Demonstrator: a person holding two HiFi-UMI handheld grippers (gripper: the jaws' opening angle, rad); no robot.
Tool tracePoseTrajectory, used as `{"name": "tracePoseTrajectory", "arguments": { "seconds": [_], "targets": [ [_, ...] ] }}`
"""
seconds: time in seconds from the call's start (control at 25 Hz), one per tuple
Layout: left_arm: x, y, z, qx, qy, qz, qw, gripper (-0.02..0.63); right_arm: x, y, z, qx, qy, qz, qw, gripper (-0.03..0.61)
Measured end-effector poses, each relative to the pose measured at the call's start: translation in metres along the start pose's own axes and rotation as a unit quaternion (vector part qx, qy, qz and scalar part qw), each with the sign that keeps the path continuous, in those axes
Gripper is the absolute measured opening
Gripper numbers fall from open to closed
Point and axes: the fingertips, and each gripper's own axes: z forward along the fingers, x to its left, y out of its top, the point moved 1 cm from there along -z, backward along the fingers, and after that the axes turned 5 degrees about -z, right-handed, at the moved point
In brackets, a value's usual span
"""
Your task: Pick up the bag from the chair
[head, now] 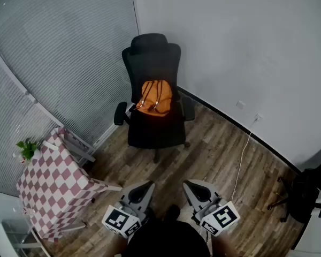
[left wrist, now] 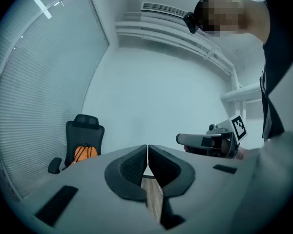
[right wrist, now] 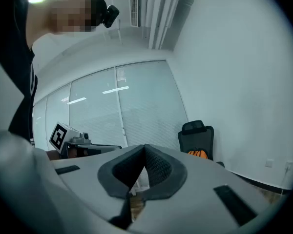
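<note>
An orange bag (head: 154, 97) with dark straps leans against the back of a black office chair (head: 152, 126) in the room's corner. It shows small in the left gripper view as the bag (left wrist: 84, 152) and in the right gripper view as the bag (right wrist: 197, 153). My left gripper (head: 145, 187) and right gripper (head: 188, 187) are held low near the person's body, well short of the chair. Both have their jaws pressed together with nothing between them. The left gripper (left wrist: 147, 150) and right gripper (right wrist: 144, 150) point toward the chair.
A small table with a red-and-white checked cloth (head: 56, 182) and a green plant (head: 27, 149) stands at the left. A white cable (head: 242, 159) runs across the wood floor from a wall socket. Another dark chair base (head: 299, 197) sits at the right edge.
</note>
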Motion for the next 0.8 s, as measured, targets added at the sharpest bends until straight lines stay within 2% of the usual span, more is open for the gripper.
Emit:
{"name": "tracePoseTrajectory", "arguments": {
  "seconds": [0.28, 0.48, 0.8],
  "targets": [
    [0.005, 0.001, -0.001, -0.002, 0.005, 0.000, 1.0000, 0.034, 0.007, 0.001, 0.007, 0.003, 0.010, -0.006, 1.000, 0.018],
    [0.009, -0.001, 0.000, -0.003, 0.011, -0.004, 0.9999, 0.034, -0.001, -0.001, 0.009, -0.016, 0.008, 0.033, 0.999, 0.018],
    [0.042, 0.001, 0.004, 0.001, 0.013, -0.013, 0.9998, 0.034, -0.010, -0.008, 0.039, -0.005, 0.005, 0.051, 0.999, 0.018]
  ]
}}
